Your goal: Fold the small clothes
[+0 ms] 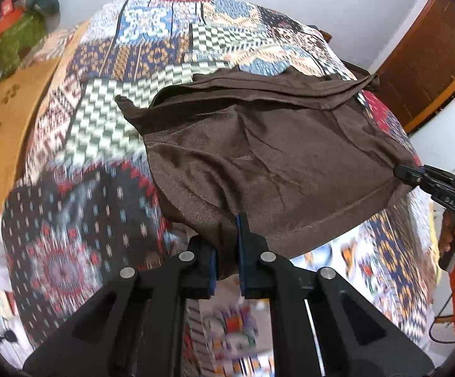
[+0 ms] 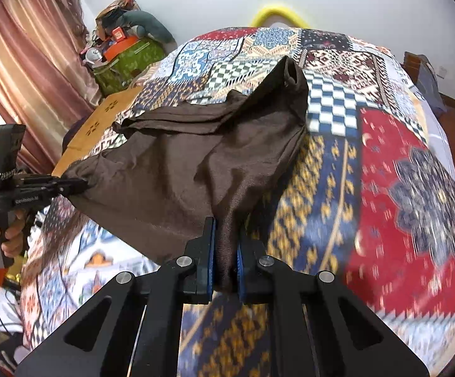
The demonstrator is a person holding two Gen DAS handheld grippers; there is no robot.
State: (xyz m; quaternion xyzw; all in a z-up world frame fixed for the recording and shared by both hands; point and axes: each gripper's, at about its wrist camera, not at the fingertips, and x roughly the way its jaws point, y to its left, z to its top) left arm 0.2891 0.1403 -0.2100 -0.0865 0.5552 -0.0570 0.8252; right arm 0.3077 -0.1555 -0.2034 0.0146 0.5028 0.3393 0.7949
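A small dark brown garment lies partly on the patchwork bedspread, its near hem lifted. My left gripper is shut on the near left corner of the hem. My right gripper shows at the right of the left wrist view, pinching the other corner. In the right wrist view the right gripper is shut on a bunched fold of the brown garment, and the left gripper grips the far left corner. A sleeve end points away over the bedspread.
A tan board with paw prints lies along the bed's left side. A pile of bags and boxes stands by the pink curtain. A wooden door is at the right. A yellow hoop leans on the far wall.
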